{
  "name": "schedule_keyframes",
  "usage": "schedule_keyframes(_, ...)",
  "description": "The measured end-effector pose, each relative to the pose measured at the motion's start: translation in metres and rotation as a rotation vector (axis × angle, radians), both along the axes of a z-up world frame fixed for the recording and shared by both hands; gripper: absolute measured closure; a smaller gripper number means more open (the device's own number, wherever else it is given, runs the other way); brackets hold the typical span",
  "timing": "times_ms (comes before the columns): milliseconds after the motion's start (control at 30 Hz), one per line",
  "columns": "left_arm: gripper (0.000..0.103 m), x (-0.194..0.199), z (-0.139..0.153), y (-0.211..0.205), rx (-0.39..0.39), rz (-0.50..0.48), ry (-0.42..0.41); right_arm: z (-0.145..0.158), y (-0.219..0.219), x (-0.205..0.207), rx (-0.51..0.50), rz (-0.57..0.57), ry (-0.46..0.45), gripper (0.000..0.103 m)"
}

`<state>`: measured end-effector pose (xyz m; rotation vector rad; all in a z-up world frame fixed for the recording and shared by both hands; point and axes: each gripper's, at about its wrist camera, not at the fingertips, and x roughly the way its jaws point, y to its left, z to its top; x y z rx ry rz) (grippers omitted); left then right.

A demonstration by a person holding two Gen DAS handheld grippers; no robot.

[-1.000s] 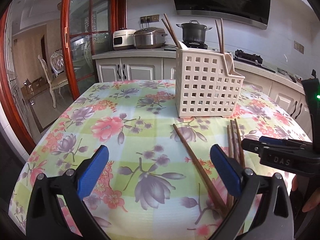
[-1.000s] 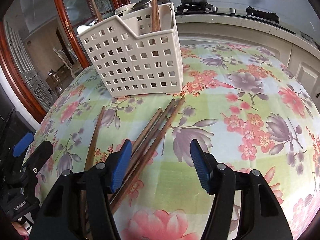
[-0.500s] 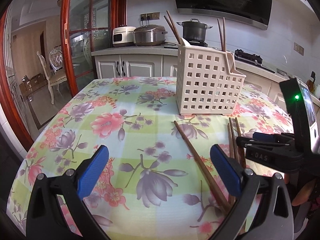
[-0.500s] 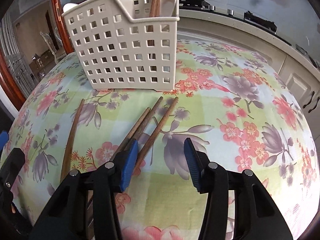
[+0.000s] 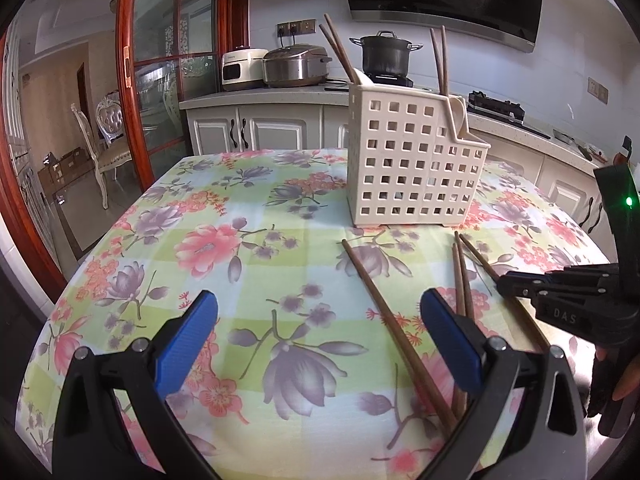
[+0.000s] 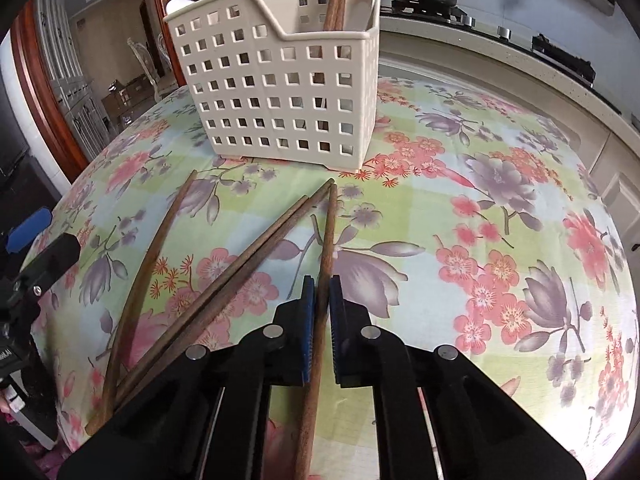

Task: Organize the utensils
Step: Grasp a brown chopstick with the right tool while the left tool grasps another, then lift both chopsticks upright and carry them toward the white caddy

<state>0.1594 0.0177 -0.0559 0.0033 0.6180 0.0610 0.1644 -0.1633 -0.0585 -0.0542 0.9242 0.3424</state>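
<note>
Picking loose chopsticks off the bench (image 5: 248, 216) and dropping them into the white perforated holder (image 5: 412, 168) is the job, and the step in hand looks like the grasp on the rightmost stick. Starting at the left, the left claw (image 5: 318, 334) hovers low over the flowered cloth, spread wide and holding nothing, with one lone chopstick (image 5: 396, 328) slanting between its blue pads. Next to the right lies a pair of chopsticks (image 6: 248, 256) side by side, untouched. Further right, the right claw (image 6: 323, 300) is clenched on a single chopstick (image 6: 329, 232), pinching it toward its near, thicker end, with most of the length pointing away to the holder. Whether that stick has left the cloth cannot be told. The holder stands upright at the far middle of the bench, several chopsticks already upright inside. The next move, as I judge it, calls for a lift, a tilt of the stick toward vertical, and a lowering into an open compartment without knocking the holder's rim
</note>
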Motion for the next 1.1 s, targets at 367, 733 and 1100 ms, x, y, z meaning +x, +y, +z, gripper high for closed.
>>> schedule_keyframes(367,0.006,0.033,-0.007,-0.007,-0.024,-0.023,0.104,0.0,0.011,0.017,-0.036,0.0,-0.008,0.093)
schedule_keyframes(733,0.055,0.08,-0.034,-0.017,-0.048,-0.033,0.284,0.0,0.012,0.019,-0.062,0.017,-0.014,0.096)
schedule_keyframes(1100,0.088,0.097,-0.036,-0.028,0.008,-0.069,0.302,0.0,0.013,0.021,-0.086,0.052,-0.012,0.096)
